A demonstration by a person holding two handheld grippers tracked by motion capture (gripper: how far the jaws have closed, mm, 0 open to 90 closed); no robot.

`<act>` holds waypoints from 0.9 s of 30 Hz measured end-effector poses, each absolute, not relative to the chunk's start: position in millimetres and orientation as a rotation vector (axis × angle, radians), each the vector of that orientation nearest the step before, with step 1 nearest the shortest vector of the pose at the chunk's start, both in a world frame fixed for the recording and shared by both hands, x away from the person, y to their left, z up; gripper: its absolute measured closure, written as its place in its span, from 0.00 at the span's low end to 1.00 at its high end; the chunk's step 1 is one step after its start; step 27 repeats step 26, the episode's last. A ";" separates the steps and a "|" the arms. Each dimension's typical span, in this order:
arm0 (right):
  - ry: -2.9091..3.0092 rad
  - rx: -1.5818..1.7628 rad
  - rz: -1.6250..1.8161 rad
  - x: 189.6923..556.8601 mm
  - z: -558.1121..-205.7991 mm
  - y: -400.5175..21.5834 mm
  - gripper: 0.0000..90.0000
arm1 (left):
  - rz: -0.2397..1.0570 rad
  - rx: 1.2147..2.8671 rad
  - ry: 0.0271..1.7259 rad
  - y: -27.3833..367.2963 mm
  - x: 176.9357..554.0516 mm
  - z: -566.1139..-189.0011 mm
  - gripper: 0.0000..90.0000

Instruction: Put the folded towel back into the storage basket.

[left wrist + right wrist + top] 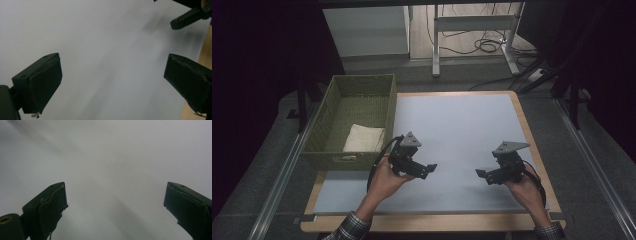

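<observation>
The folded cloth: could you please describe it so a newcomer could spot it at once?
Start at the white table mat; along its left edge stands a green woven basket. The cloth lies in the basket's near end, a cream folded pad, the one pale thing against the green weave.

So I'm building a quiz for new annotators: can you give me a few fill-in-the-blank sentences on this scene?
1. The folded white cloth lies inside the green woven ____.
2. The left gripper and the right gripper both have their jaws ____.
3. Between the jaws of each gripper there is ____.
4. Both grippers are over the ____ mat on the wooden table.

Missing words: basket; open; nothing; white
</observation>
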State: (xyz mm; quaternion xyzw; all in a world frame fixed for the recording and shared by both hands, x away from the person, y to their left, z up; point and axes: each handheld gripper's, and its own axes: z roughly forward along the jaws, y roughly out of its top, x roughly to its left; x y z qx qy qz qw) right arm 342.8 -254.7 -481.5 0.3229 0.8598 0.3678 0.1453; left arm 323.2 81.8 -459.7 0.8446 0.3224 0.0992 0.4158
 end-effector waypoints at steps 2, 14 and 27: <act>2.473 0.934 1.059 341.2 -486.8 -257.4 0.05 | 0.246 2.125 0.808 79.7 318.7 -469.4 0.02; 2.485 0.923 1.021 335.1 -524.2 -257.0 0.05 | 0.277 2.163 0.872 84.1 305.6 -531.4 0.02; 2.491 0.910 0.990 334.5 -532.5 -253.1 0.05 | 0.304 2.222 0.884 83.6 303.9 -546.9 0.01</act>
